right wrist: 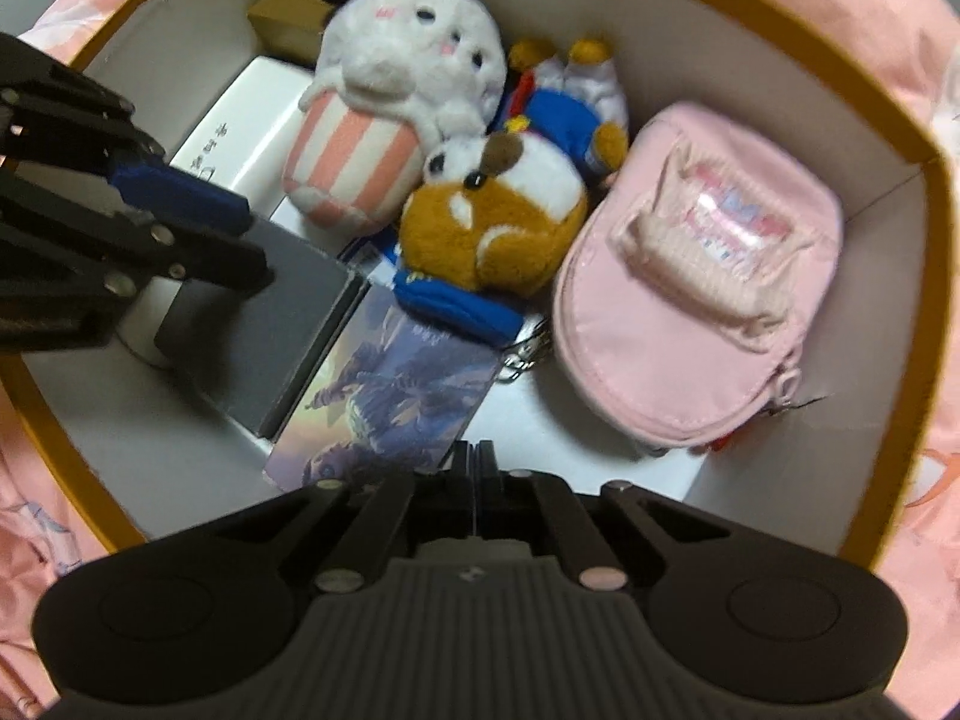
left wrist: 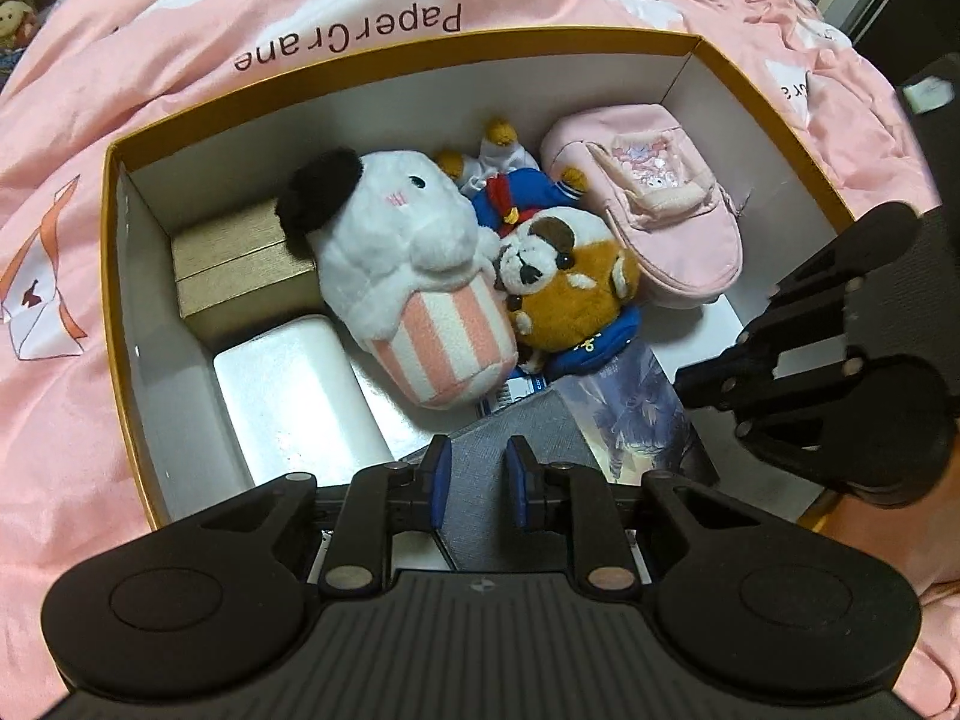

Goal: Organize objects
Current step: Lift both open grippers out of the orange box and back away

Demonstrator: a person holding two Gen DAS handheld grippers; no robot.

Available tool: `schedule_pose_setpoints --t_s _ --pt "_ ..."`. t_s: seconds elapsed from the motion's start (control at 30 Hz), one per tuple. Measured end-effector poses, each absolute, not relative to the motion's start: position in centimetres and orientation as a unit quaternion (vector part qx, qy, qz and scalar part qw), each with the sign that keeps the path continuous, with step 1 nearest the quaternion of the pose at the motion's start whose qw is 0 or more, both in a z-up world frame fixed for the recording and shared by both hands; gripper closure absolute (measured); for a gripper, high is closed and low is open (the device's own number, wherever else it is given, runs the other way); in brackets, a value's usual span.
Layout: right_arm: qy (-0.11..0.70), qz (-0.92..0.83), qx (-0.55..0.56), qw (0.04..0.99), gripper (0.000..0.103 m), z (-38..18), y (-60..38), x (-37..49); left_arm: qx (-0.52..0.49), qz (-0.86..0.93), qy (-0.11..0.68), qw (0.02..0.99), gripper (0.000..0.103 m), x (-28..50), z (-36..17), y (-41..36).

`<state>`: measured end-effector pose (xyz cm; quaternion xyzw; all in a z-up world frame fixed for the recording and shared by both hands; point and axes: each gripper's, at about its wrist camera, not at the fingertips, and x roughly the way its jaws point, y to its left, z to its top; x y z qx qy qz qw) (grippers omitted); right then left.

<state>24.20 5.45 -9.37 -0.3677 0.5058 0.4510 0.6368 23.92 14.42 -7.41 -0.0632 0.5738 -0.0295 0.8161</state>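
The left gripper (left wrist: 478,483) pinches the stiff, flat grey box (left wrist: 516,426) by its thin edge inside the big box (left wrist: 420,45), while the right gripper (right wrist: 474,468) is closed on nothing.

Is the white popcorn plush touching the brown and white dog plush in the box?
Touching. In the left wrist view the white popcorn plush presses against the dog plush with no gap; the right wrist view agrees.

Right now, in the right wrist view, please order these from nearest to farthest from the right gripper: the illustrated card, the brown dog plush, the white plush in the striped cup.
1. Illustrated card: directly at the right gripper tips, slightly left.
2. Brown dog plush: mid-box, straight ahead.
3. White plush in the striped cup: beyond it, toward the far left.
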Motion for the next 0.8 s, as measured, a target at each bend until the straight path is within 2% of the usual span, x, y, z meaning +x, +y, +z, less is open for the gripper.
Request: schedule_pose_setpoints --t_s 0.2,0.4,0.47,0.5,0.6,0.7,0.8 --pt "0.457 0.455 -0.350 0.680 0.096 -5.6 3.3 22.3 -0.079 -0.012 0.514 0.854 0.079 21.2 -4.5 14.2" --pt "0.384 0.489 -0.263 0.738 0.090 -0.4 -0.7 19.8 -0.081 0.018 0.413 0.907 0.079 15.2 0.3 12.9" --pt "0.366 0.503 -0.227 0.750 0.081 1.1 -1.5 20.8 -0.086 0.034 0.384 0.919 0.079 13.2 1.3 12.6" --pt "0.358 0.508 -0.207 0.755 0.074 2.0 -2.2 20.4 -0.089 0.049 0.376 0.921 0.079 12.2 1.4 12.4" --pt "0.346 0.517 -0.168 0.765 0.071 1.7 -2.8 18.1 -0.092 0.094 0.349 0.928 0.079 9.3 1.1 11.9" --pt "0.330 0.539 -0.149 0.761 0.070 0.9 -3.5 15.3 -0.102 0.120 0.358 0.921 0.079 7.2 -0.1 11.7" --pt "0.353 0.536 -0.132 0.755 0.070 -1.0 -3.4 13.3 -0.094 0.138 0.374 0.912 0.079 6.3 -1.6 11.7"
